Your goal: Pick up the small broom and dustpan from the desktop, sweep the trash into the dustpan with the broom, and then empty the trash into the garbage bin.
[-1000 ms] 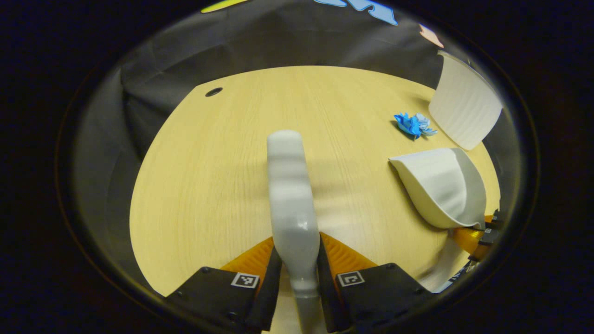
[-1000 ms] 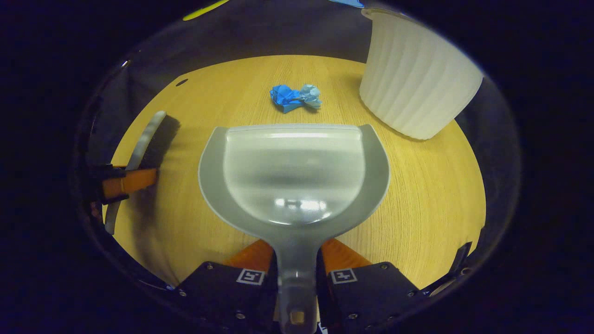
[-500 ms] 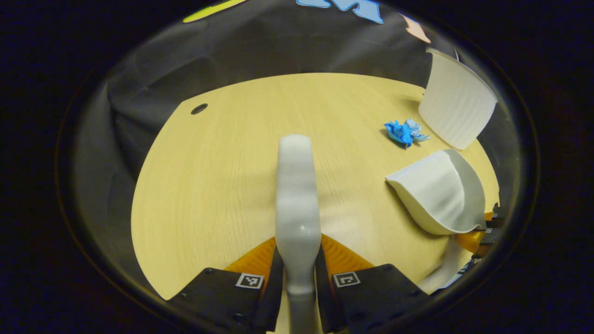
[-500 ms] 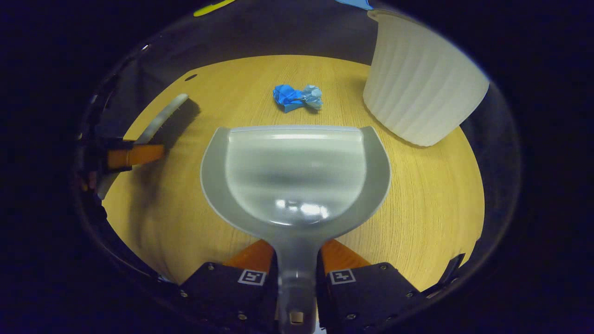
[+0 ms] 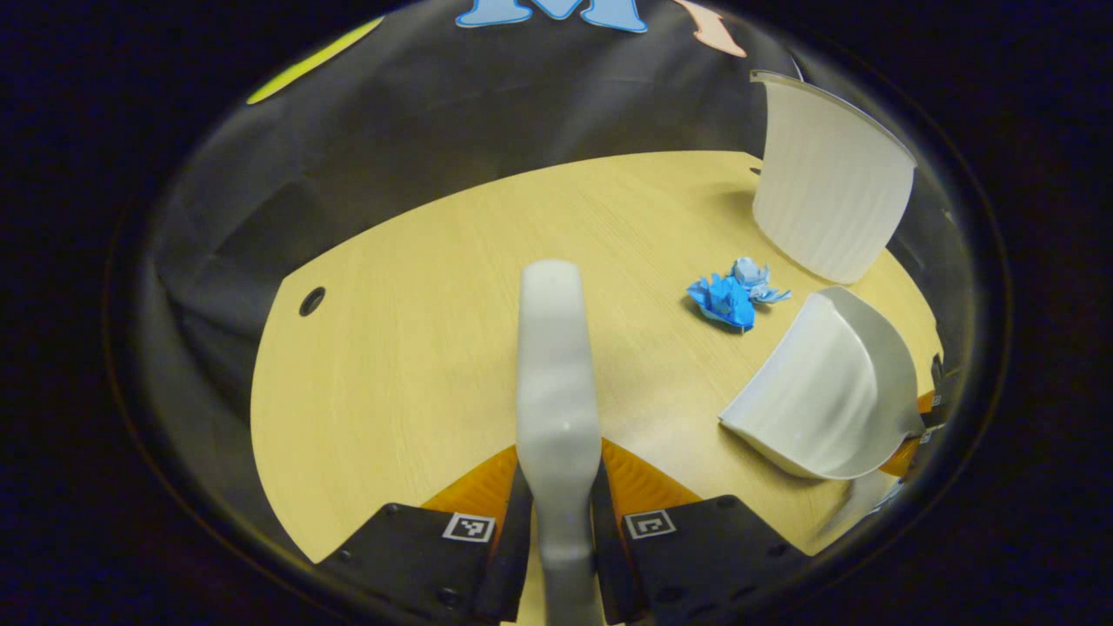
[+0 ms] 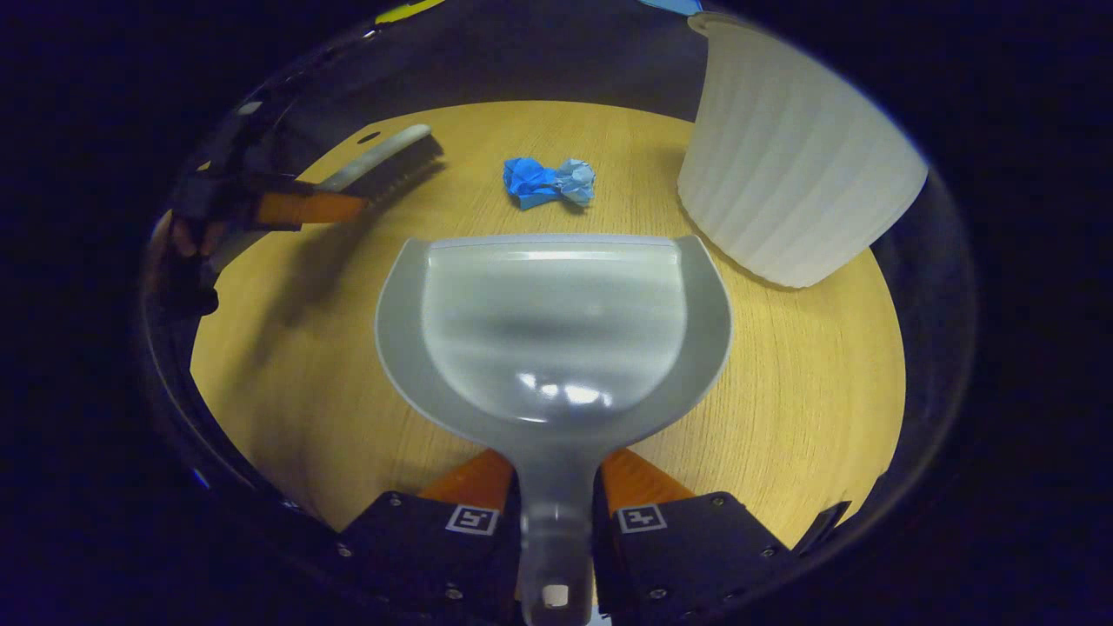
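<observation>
The left gripper (image 5: pixel 559 522), clamped on the broom (image 5: pixel 556 365), had swung nearer the blue trash (image 6: pixel 548 183) — the right gripper (image 6: pixel 556 530) held the dustpan (image 6: pixel 554 330) ready for sweeping.

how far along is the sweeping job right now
Done: both tools are picked up. The left tongs are shut on the broom; the right tongs are shut on the dustpan. In hand: lining both up on the crumpled blue paper, which lies on the desktop just beyond the dustpan's front edge. Left: sweeping it in and tipping it into the white garbage bin.
</observation>
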Tool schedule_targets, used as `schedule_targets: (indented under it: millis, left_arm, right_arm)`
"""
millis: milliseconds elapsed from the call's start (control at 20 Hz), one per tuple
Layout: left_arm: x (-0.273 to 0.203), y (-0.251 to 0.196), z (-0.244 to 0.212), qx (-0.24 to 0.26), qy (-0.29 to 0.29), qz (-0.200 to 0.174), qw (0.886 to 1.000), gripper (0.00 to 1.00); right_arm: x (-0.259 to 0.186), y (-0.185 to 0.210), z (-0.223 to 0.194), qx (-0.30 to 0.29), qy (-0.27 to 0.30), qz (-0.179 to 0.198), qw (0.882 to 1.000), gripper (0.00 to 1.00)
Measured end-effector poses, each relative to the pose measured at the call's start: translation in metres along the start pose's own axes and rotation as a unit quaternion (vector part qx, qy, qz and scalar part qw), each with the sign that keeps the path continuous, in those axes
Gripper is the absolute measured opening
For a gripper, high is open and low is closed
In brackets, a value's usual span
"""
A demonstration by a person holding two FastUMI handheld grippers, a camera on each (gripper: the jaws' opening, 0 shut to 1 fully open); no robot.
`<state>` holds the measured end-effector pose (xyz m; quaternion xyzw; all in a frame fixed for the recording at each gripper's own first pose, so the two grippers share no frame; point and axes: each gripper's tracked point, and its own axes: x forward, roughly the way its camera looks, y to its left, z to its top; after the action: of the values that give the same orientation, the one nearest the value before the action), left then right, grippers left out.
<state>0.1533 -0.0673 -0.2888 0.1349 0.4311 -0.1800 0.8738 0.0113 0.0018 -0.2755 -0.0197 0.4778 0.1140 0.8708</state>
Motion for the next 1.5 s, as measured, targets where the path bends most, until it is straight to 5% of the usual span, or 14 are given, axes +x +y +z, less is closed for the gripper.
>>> schedule_targets:
  millis: [450, 850, 1500]
  left_arm:
    - [0.048, -0.043, 0.045, 0.07, 0.003, -0.064, 0.996, 0.4]
    - [0.071, -0.094, 0.077, 0.156, 0.0, -0.144, 0.977, 0.42]
    - [0.022, -0.147, 0.09, 0.201, 0.002, -0.268, 0.942, 0.42]
  right_arm:
    - [0.0, -0.013, 0.004, -0.029, 0.007, 0.026, 0.999, 0.35]
    - [0.001, -0.019, 0.011, -0.047, 0.013, 0.046, 0.998, 0.35]
    - [-0.053, 0.013, 0.037, -0.045, 0.008, 0.07, 0.997, 0.35]
